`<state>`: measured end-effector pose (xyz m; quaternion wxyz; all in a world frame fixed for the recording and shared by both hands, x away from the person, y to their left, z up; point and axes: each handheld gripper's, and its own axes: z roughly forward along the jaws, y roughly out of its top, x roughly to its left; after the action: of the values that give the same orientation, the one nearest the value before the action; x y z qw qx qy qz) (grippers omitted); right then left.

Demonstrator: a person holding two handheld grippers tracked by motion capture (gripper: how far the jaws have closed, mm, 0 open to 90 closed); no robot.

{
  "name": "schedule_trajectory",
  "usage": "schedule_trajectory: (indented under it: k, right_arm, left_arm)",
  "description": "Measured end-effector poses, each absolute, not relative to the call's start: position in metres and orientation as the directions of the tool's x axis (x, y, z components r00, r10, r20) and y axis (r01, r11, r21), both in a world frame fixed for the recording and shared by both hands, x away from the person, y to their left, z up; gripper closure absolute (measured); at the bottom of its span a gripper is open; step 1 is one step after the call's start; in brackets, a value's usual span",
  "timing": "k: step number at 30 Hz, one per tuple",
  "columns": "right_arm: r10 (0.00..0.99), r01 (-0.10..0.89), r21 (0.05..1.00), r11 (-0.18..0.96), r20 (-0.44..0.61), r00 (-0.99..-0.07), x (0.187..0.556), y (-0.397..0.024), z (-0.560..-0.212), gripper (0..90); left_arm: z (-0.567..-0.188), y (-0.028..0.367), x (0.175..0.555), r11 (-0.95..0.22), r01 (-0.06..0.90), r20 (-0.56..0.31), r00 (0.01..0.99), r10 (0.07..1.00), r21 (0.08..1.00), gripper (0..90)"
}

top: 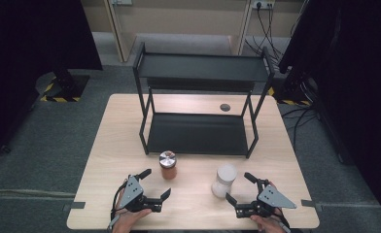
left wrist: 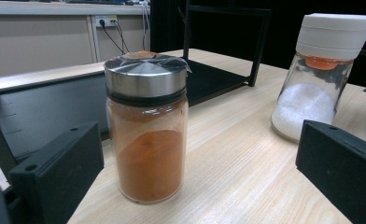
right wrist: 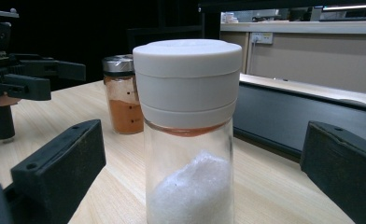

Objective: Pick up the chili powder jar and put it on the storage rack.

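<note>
Both tongs stand with jaws wide apart and nothing between the pads, so this looks like the approach before a grasp. The left tongs point(top: 155, 183) sit low on the table point(top: 101, 165), aimed at the spice jar point(top: 168, 165), which stands upright just ahead of the jaws and not touching them; in the left gripper view that jar point(left wrist: 147, 130), with its steel lid and orange powder, rises between the 2 black jaws but a little beyond them. The right tongs point(top: 240, 187) mirror this: the salt jar point(top: 224, 180), white-capped, stands upright just ahead and slightly inboard of them, and in the right gripper view it point(right wrist: 188, 135) is centred between the jaws, closer than the spice jar is to the left pair. The 2-tier rack point(top: 200, 133) lies beyond both jars, its shelves bare. Judging by this, the next move calls for each pair to ease forward until the glass body sits squarely between the pads, then close below the cap, keeping the jar upright.
</note>
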<state>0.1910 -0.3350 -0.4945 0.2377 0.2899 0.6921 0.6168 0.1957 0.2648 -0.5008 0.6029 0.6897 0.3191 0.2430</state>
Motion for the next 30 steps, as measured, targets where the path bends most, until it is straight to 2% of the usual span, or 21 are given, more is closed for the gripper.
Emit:
schedule_trajectory:
  k: [30]
  right_arm:
    - [0.703,0.109,0.992,0.061,0.035,-0.71,0.19,-0.333,-0.495,0.3]
  left_arm:
    - [-0.495,0.253,0.216,-0.084,0.187,-0.061,0.658,0.75,0.979,0.3]
